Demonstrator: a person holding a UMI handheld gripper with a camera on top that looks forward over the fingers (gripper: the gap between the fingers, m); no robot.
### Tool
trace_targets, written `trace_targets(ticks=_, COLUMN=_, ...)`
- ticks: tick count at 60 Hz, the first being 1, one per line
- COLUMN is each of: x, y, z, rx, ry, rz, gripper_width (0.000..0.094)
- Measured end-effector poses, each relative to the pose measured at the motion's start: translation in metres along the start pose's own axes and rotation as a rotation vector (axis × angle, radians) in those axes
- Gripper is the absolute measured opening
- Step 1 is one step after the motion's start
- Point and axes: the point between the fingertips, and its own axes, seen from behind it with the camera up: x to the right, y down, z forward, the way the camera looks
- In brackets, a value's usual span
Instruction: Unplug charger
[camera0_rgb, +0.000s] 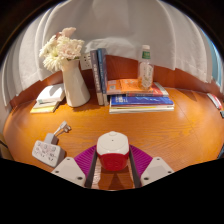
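A charger (112, 146) with a white top and a red lower body stands between my gripper's (112, 160) two fingers. The magenta pads (85, 158) press on its two sides, so the gripper is shut on it and holds it over the wooden table (180, 130). A white power strip (45, 152) lies on the table to the left of the fingers, apart from the charger, with a small plug and cable (62, 128) at its far end.
Beyond the fingers stand a white vase (74, 82) with pale flowers (62, 47), upright books (99, 72), a flat stack of books (140, 96) and a white bottle (146, 68). A small book pile (48, 97) lies far left. A white curtain hangs behind.
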Motion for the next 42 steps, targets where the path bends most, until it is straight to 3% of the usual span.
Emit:
trace_targets(ticks=4, x=0.003, y=-0.010, z=-0.004, rx=0.009, ry=0.012, rz=-0.022, gripper_width=0.0717)
trace_targets(ticks=10, x=0.010, y=-0.032, z=-0.021, rx=0.049, ry=0.065, rz=-0.038, gripper_width=0.0760)
trace_targets(ticks=28, x=-0.015, y=-0.096, z=-0.138, rx=0.226, ry=0.086, rz=-0.016, gripper_width=0.0758)
trace_targets(ticks=42, x=-0.038, y=-0.078, z=-0.234, rx=0.294, ry=0.132, rz=-0.024, gripper_width=0.0758)
